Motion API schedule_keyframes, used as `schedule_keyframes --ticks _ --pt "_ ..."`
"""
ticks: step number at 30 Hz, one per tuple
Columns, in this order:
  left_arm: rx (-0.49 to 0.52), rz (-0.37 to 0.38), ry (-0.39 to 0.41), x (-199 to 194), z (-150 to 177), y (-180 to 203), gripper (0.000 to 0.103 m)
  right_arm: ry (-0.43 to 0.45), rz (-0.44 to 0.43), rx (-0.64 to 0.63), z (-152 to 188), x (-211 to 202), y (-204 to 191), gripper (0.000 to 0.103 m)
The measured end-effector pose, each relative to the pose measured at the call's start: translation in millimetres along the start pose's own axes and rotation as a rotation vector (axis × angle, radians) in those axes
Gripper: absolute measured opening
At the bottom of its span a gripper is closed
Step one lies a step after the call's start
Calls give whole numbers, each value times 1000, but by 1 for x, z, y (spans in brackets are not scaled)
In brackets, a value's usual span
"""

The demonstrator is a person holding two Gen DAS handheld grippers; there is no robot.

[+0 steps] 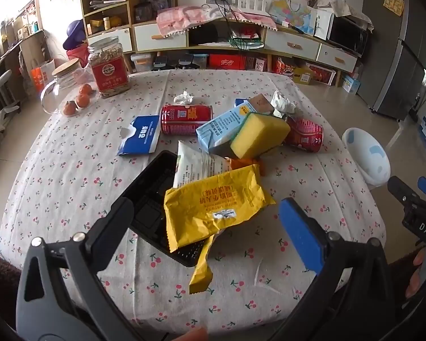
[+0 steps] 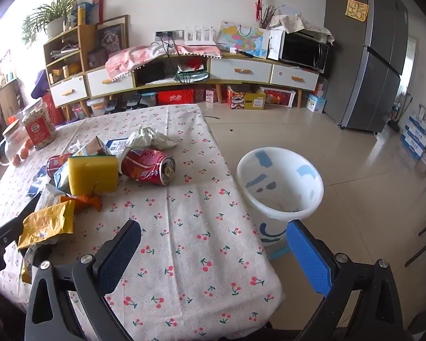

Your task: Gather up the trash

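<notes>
Trash lies piled on the cherry-print tablecloth (image 1: 71, 176): a yellow wrapper (image 1: 213, 213) over a black plastic tray (image 1: 147, 199), a white snack bag (image 1: 198, 167), a yellow sponge (image 1: 258, 135), a pale blue carton (image 1: 221, 126), two red cans (image 1: 184, 119) (image 2: 149, 166), a blue packet (image 1: 142, 139) and crumpled tissues (image 2: 150, 139). My left gripper (image 1: 204, 221) hovers open just above the yellow wrapper, touching nothing. My right gripper (image 2: 213, 244) hangs open over the table's right edge, nothing between its fingers. A white bin (image 2: 281, 182) stands on the floor beside the table.
At the table's far left stand a red-labelled jar (image 1: 108, 68), a glass jug (image 1: 59, 85) and small oranges (image 1: 82, 99). A long sideboard (image 2: 241, 71) with a microwave (image 2: 304, 51) lines the back wall; a grey fridge (image 2: 369, 56) stands at the right.
</notes>
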State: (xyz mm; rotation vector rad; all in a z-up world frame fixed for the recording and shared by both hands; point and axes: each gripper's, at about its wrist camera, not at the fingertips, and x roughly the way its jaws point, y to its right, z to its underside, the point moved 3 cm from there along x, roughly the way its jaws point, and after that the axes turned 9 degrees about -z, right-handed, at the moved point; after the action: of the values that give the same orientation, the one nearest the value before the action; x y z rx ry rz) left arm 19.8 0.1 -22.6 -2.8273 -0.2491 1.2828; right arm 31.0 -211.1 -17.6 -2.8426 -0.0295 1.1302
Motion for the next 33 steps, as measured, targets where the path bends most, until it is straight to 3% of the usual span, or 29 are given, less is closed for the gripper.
schedule_keyframes --ticks 33 --pt "4 -4 7 6 10 -9 102 -2 0 -1 1 2 0 103"
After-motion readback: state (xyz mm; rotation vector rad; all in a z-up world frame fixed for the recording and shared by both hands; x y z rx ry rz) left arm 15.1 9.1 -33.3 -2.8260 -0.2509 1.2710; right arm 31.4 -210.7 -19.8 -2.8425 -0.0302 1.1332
